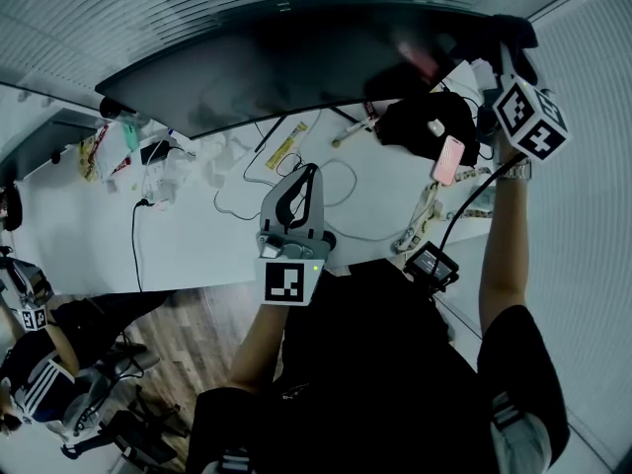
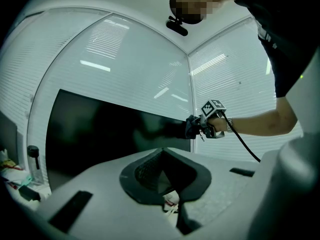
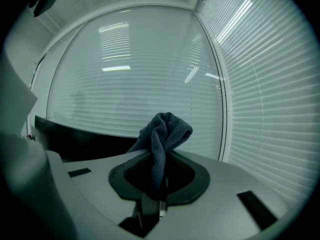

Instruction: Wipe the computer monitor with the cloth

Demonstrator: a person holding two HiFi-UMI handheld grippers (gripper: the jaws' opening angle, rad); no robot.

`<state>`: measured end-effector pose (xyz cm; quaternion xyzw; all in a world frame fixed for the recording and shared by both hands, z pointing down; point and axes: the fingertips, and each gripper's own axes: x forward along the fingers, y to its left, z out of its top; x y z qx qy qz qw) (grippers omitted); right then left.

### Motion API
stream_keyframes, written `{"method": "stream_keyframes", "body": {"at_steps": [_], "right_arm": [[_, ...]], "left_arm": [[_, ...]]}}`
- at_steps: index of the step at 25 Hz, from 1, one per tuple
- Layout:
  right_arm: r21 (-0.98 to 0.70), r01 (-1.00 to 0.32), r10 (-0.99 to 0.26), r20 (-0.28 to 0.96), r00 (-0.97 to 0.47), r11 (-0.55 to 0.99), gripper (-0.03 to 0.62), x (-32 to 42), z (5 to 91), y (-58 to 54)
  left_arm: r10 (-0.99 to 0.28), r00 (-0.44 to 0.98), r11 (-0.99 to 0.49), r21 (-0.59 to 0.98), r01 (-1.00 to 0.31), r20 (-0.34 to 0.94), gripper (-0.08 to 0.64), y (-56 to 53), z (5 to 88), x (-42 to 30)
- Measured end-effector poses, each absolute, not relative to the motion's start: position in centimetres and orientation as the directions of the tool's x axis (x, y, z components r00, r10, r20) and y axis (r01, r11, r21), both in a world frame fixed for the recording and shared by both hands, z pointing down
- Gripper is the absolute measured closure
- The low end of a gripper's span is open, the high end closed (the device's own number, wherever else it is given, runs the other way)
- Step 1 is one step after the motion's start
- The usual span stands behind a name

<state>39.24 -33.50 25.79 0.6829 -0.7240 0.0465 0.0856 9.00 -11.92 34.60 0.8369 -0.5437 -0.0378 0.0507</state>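
The wide, dark, curved monitor (image 1: 296,67) stands at the back of the white desk (image 1: 197,235); it also shows as the monitor (image 2: 110,134) in the left gripper view. My right gripper (image 1: 497,52) is raised at the screen's upper right corner, shut on a bunched dark blue-grey cloth (image 1: 502,34). From the left gripper view the cloth (image 2: 192,126) lies against the screen's right edge. The cloth (image 3: 162,134) sticks up out of the right gripper (image 3: 157,184), with the monitor (image 3: 75,139) low at left. My left gripper (image 1: 312,173) hangs over the desk's middle, shut and empty; its jaws (image 2: 172,194) meet.
On the desk lie a pink phone (image 1: 447,159), a black bag (image 1: 425,126), loose cables (image 1: 336,181) and clutter at the left (image 1: 148,161). A small black device (image 1: 432,262) hangs at the desk's front right. Slatted blinds (image 3: 260,109) close in behind and at right. Another person (image 1: 39,383) is at lower left.
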Motion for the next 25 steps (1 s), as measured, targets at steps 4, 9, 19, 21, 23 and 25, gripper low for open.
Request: {"method": "stream_keyframes", "body": {"at_steps": [4, 9, 19, 21, 23, 25], "right_arm": [[0.050, -0.997, -0.976, 0.212, -0.052, 0.064, 0.532, 39.2, 27.3, -33.6], [0.072, -0.995, -0.968, 0.247, -0.049, 0.069, 0.534, 39.1, 29.2, -33.5], [0.099, -0.992, -0.955, 0.293, -0.048, 0.080, 0.534, 39.1, 32.4, -33.7], [0.100, -0.992, -0.949, 0.311, -0.049, 0.083, 0.534, 39.1, 33.5, -33.6], [0.097, -0.991, -0.944, 0.326, -0.051, 0.087, 0.534, 39.2, 34.4, -33.5], [0.094, -0.992, -0.941, 0.335, -0.053, 0.090, 0.534, 39.2, 35.1, -33.6]], "left_arm": [[-0.911, 0.412, -0.410, 0.117, -0.905, -0.004, 0.552, -12.2, 34.8, 9.0], [-0.909, 0.417, -0.413, 0.120, -0.903, 0.008, 0.552, -12.2, 35.2, 9.1], [-0.915, 0.403, -0.397, 0.126, -0.909, 0.023, 0.552, -12.9, 36.1, 8.5], [-0.913, 0.407, -0.400, 0.123, -0.908, 0.034, 0.552, -12.9, 36.5, 8.7], [-0.910, 0.411, -0.403, 0.122, -0.907, 0.047, 0.552, -12.9, 36.9, 8.9], [-0.912, 0.407, -0.397, 0.131, -0.908, 0.055, 0.553, -12.9, 37.2, 8.9]]}}
